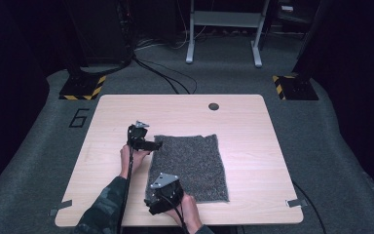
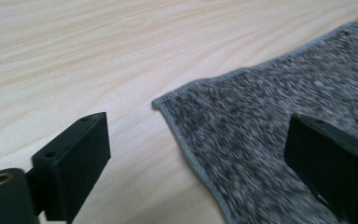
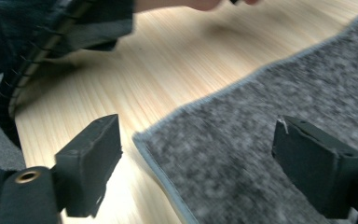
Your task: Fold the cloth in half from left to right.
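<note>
Where the near edge of the pale wood-grain counter (image 1: 253, 204) meets the person's forearms, the right tool (image 1: 159, 201) sits over the nearest left corner of a grey cloth (image 1: 190, 161). In the right gripper view its two blocky matt-black jaws stand wide apart, one over bare wood and the other over the cloth (image 3: 270, 116), with the stitched corner between them and nothing pinched. A dark patterned sleeve (image 3: 51, 28) crosses the top of that view.

The cloth is a flat rectangle of speckled, nubbly grey weave with a thin lighter hem, lying a little right of the middle of the counter and slightly askew.

Farther up, the left tool (image 1: 157, 145) points at the cloth's far left corner. In the left gripper view its jaws are likewise spread, one over the wood, the other over the fabric (image 2: 270, 107), and the rounded, hemmed corner lies between them unclamped.

Beyond the cloth, a small dark round disc (image 1: 214, 106) is set in the counter near its far edge. Past the counter lies grey carpet with black cables (image 1: 160, 73), yellow-and-black striped bases (image 1: 83, 87), and a pale metal frame (image 1: 224, 29).
</note>
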